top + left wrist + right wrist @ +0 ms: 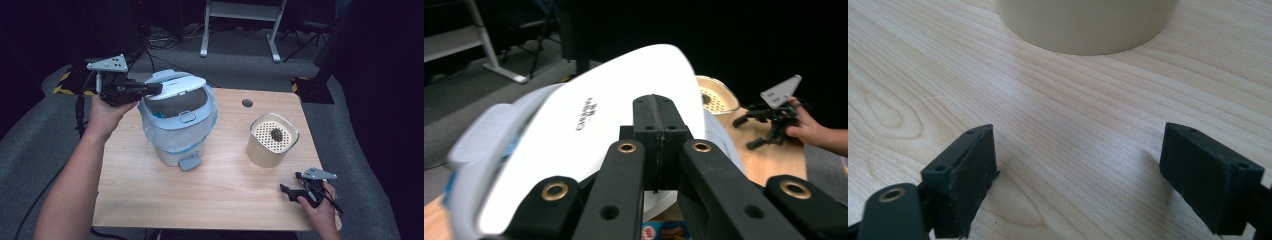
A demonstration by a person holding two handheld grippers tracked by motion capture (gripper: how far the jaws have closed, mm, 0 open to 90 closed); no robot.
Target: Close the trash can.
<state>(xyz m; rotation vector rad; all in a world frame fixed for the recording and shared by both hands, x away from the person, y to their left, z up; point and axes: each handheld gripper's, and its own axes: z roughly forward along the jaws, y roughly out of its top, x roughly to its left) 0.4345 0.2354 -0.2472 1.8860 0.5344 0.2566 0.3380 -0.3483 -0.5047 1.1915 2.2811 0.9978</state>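
A white pedal bin (172, 145) with a pale blue liner stands at the table's back left, its lid (176, 85) tilted partly up. My left gripper (157, 89) is shut, its tips lying against the lid's left edge. In the left gripper view the pads meet with nothing between them (656, 107), over the white lid (589, 135). My right gripper (292, 192) stands open, low over the table near the front right edge. Its jaws (1078, 175) are wide apart with bare wood between them. A beige container (272, 142) with a perforated top holds a dark lump (275, 134).
The bin's pedal (189, 162) sticks out toward me. A round cable hole (247, 103) sits at the back of the wooden table (210, 200). A colourful packet (664, 232) shows below the lid. White frame legs (274, 45) stand on the floor behind.
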